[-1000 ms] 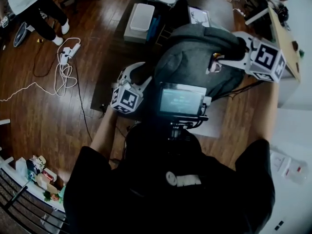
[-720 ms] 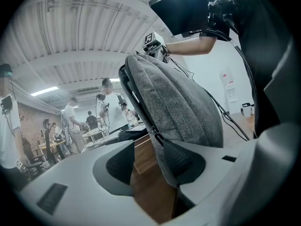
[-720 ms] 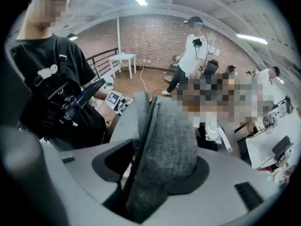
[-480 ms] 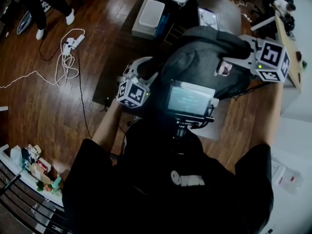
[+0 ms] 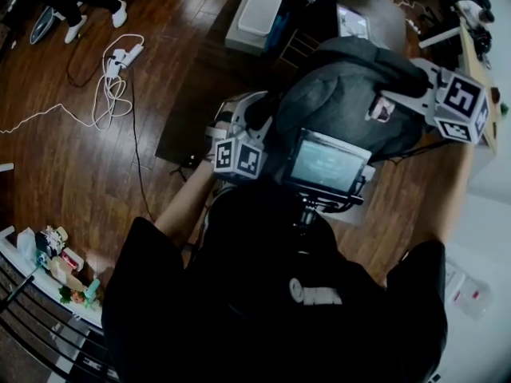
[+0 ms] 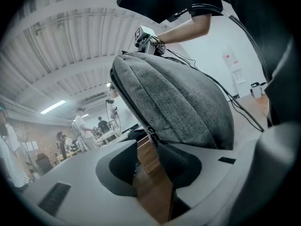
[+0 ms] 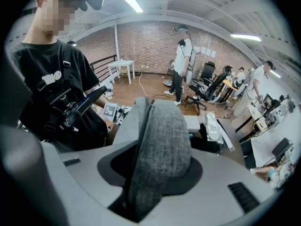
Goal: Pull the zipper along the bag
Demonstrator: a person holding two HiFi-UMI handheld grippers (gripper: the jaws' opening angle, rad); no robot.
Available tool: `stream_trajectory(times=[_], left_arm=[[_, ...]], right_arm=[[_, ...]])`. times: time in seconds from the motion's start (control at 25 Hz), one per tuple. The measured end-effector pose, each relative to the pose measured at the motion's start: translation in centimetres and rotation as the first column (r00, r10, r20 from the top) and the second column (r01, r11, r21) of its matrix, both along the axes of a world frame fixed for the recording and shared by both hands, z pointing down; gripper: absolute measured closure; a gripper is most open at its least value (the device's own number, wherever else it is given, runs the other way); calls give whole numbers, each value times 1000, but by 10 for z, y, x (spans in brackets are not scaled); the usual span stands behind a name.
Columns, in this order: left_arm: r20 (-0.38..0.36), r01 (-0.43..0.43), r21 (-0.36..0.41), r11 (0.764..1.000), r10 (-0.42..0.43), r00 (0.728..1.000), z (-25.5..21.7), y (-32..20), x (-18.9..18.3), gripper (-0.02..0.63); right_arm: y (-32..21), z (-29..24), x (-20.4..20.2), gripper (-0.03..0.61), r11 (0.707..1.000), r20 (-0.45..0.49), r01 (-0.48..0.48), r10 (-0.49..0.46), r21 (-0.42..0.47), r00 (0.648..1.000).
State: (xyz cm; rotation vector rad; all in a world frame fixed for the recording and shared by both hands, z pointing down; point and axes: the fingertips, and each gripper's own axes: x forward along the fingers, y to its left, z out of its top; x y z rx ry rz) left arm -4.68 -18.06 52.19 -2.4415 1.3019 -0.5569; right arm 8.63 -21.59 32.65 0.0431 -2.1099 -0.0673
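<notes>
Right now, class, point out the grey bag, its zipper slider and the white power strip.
grey bag (image 5: 343,94), head view, top fabric panel.
zipper slider (image 6: 151,136), left gripper view, its body.
white power strip (image 5: 128,55), head view, middle of casing.

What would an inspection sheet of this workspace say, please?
Surface: dark table, bearing the backpack.
Job's things: grey backpack resting on it; zipper along its edge.
Clutter: white box behind the backpack.
Grippers: left claw apart, just been closing, zipper end between its tips; right claw just closed on backpack fabric.
Cables: white cable and power strip on the wooden floor; black cable across the backpack.
Surroundings: brick wall, people standing, shelf of small items.
</notes>
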Motion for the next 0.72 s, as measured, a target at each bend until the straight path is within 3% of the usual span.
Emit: stream_trajectory(times=[0.04, 0.32, 0.72], left_arm=[[-4, -6, -9, 1000, 6, 1000, 2, 1, 2, 511], [3, -62, -54, 997, 62, 998, 9, 15, 7, 512], [42, 66, -19, 998, -65, 997, 3, -16, 4, 512]], right_arm=[[0, 0, -1, 428, 1000, 5, -2, 2, -2, 1000], [1, 0, 1, 428, 1000, 4, -13, 13, -7, 1000], [6, 1, -1, 428, 1000, 7, -19, 19, 7, 1000]])
